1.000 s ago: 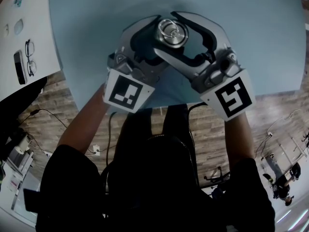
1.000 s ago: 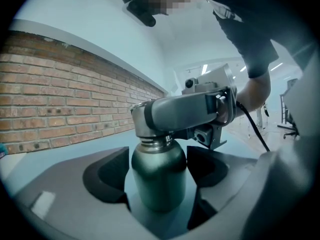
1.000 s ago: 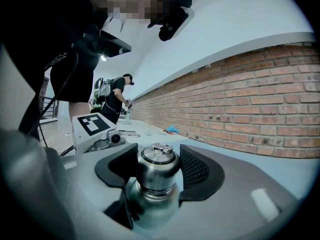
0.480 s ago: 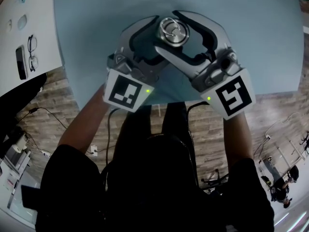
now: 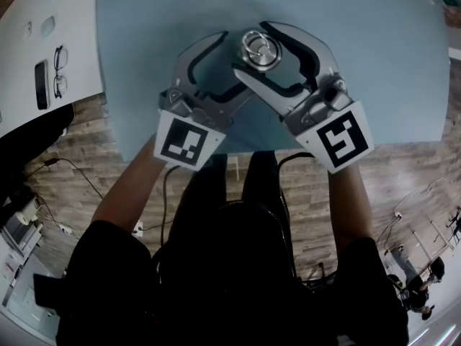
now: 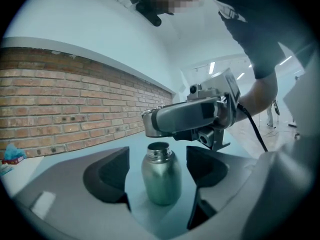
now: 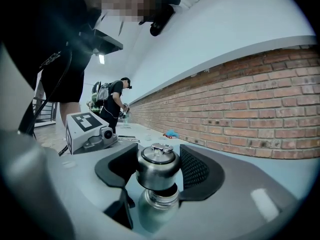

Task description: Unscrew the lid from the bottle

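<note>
A steel bottle stands upright on the light blue table, its threaded neck bare. My left gripper is open around the bottle's body, with a gap showing on each side between pad and metal. The right gripper is shut on the steel lid and holds it just above the bottle's neck. Seen from the head view, the lid sits between the right gripper's fingers and covers the bottle, while the left gripper reaches in from the left beneath it.
A white table at the left carries a pair of glasses and a phone. The blue table's near edge runs just in front of my forearms. A brick wall runs along the room; a person stands far off.
The left gripper has drawn back a little toward me, and bare table now shows between its jaws. The right gripper still holds the lid in about the same place.
</note>
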